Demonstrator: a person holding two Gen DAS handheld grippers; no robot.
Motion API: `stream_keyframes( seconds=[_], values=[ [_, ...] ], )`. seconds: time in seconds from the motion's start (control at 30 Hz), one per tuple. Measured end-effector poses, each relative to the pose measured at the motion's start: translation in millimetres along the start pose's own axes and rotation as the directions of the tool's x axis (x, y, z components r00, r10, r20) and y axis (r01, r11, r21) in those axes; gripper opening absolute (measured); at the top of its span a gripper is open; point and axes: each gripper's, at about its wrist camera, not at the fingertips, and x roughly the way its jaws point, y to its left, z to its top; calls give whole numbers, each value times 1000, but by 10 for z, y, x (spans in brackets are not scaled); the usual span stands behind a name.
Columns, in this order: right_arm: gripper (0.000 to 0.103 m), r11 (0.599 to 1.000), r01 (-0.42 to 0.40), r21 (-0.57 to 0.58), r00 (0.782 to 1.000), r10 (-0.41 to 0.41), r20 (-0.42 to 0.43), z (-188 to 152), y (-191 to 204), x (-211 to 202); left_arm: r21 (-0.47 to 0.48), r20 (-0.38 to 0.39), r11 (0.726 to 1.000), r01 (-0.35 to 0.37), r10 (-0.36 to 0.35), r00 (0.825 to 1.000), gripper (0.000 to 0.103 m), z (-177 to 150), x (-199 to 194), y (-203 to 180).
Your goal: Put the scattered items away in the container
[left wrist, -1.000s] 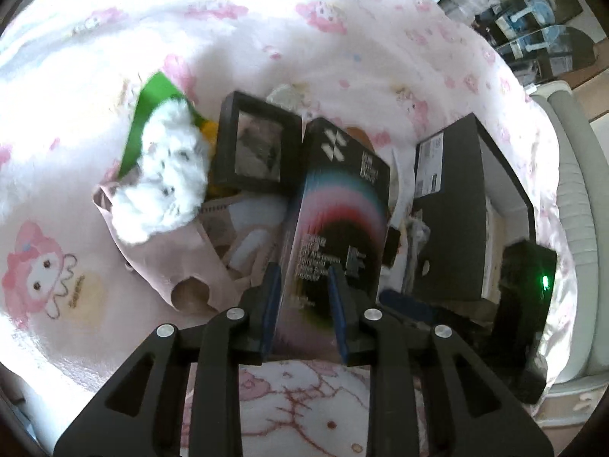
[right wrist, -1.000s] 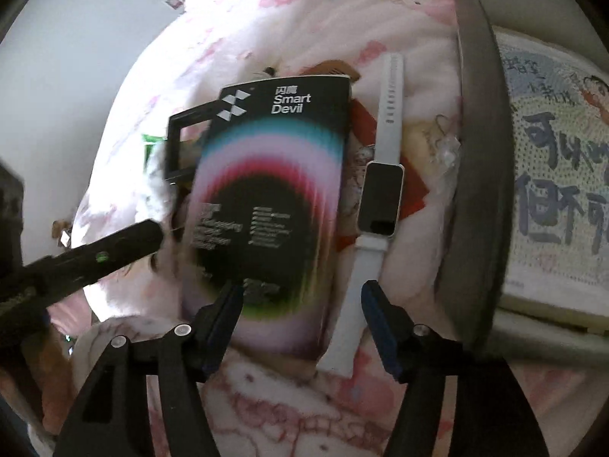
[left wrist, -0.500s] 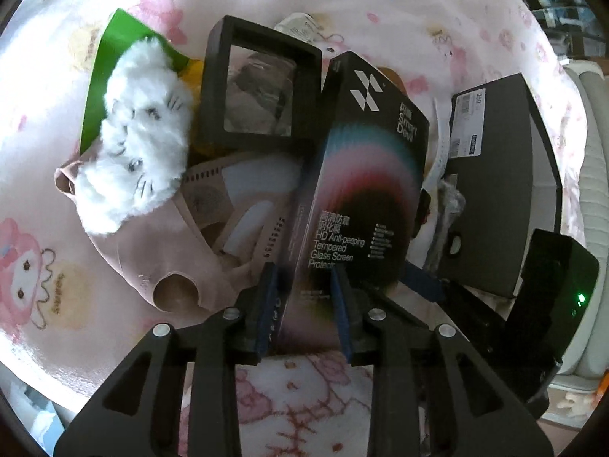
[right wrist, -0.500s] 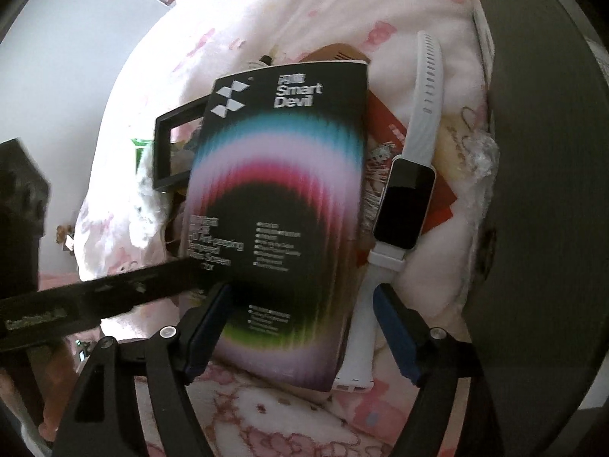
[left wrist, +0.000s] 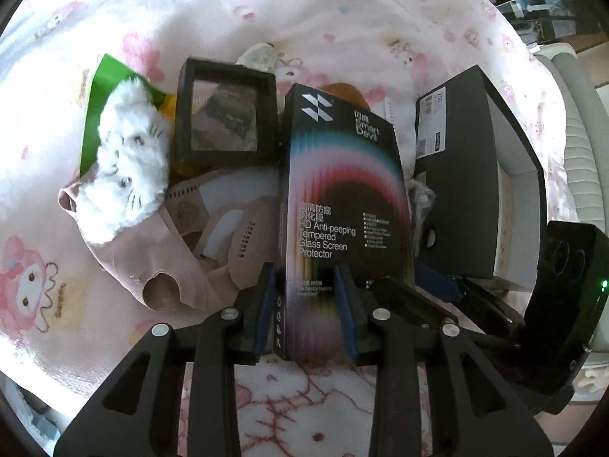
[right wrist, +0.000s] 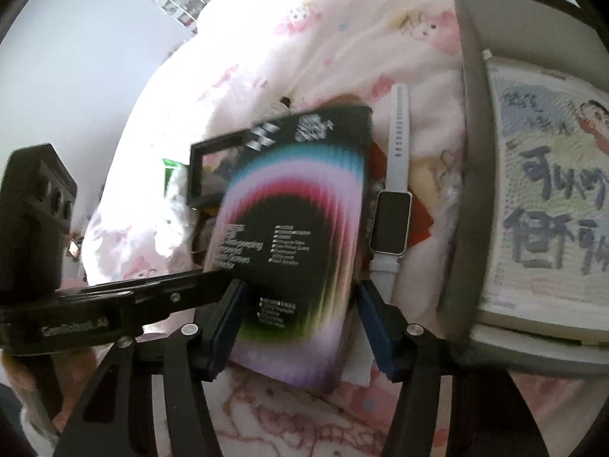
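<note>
My left gripper [left wrist: 306, 304] is shut on the near end of a black screen protector box [left wrist: 342, 198] with rainbow arcs, held on edge above the bedspread. The box also shows in the right wrist view [right wrist: 293, 251], between the fingers of my open right gripper [right wrist: 300, 323]. A white smartwatch [right wrist: 392, 209] lies beside the box on a red card. The dark container [left wrist: 472, 190] stands to the right, with a cartoon-printed item [right wrist: 548, 209] inside. A white plush cat [left wrist: 125, 160], a black frame [left wrist: 224, 114] and beige masks [left wrist: 213, 243] lie to the left.
Everything rests on a pink cartoon bedspread [left wrist: 228, 15]. A green packet [left wrist: 102, 87] lies under the plush. The right gripper's body [left wrist: 563, 304] sits low right in the left wrist view. Shelves [left wrist: 533, 3] stand beyond the bed.
The left gripper has lifted and tilted the screen protector box. The right gripper has shifted, bringing the container's inside back into its view, with its fingers still open around the box.
</note>
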Motion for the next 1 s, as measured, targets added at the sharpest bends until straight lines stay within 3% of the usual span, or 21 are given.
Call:
stream_keyframes(
  seconds=[0.2, 0.47, 0.63, 0.67, 0.73, 0.77, 0.8, 0.87, 0.93, 1.0],
  values=[
    [54, 1000, 16, -3, 999, -16, 32, 37, 45, -105, 57, 44, 998, 16, -18, 999, 31, 5, -101, -89],
    [50, 999, -16, -32, 995, 19, 99, -35, 0, -681, 100, 162, 992, 76, -91, 983, 31, -78, -457, -294],
    [50, 999, -39, -27, 986, 43, 159, -52, 1, -996, 114, 182, 989, 90, -110, 977, 31, -84, -551, -480],
    [50, 999, -41, -29, 985, 45, 169, -54, 0, -1049, 127, 168, 985, 119, -140, 976, 24, -100, -552, -511],
    [31, 982, -182, -52, 968, 188, 168, -41, 36, -1134, 151, 148, 972, 178, -200, 968, 16, -145, -553, -645],
    [28, 964, -263, -49, 953, 268, 144, -37, 72, -1146, 153, 121, 964, 217, -236, 964, 9, -135, -541, -658],
    [28, 970, -234, -67, 959, 241, 146, -42, 147, -1175, 141, 104, 961, 240, -255, 961, 9, -125, -511, -676],
    [28, 986, -91, -140, 972, 118, 205, -61, 293, -1216, 110, 126, 983, 145, -158, 979, 9, -83, -428, -665],
    [28, 992, -49, -119, 979, 71, 192, -68, 236, -1128, 78, 121, 994, 77, -86, 989, 9, -29, -318, -592],
    [28, 996, 2, -87, 985, 13, 174, -100, 79, -1047, 41, 112, 997, 64, -68, 991, 12, -16, -256, -485]
  ],
)
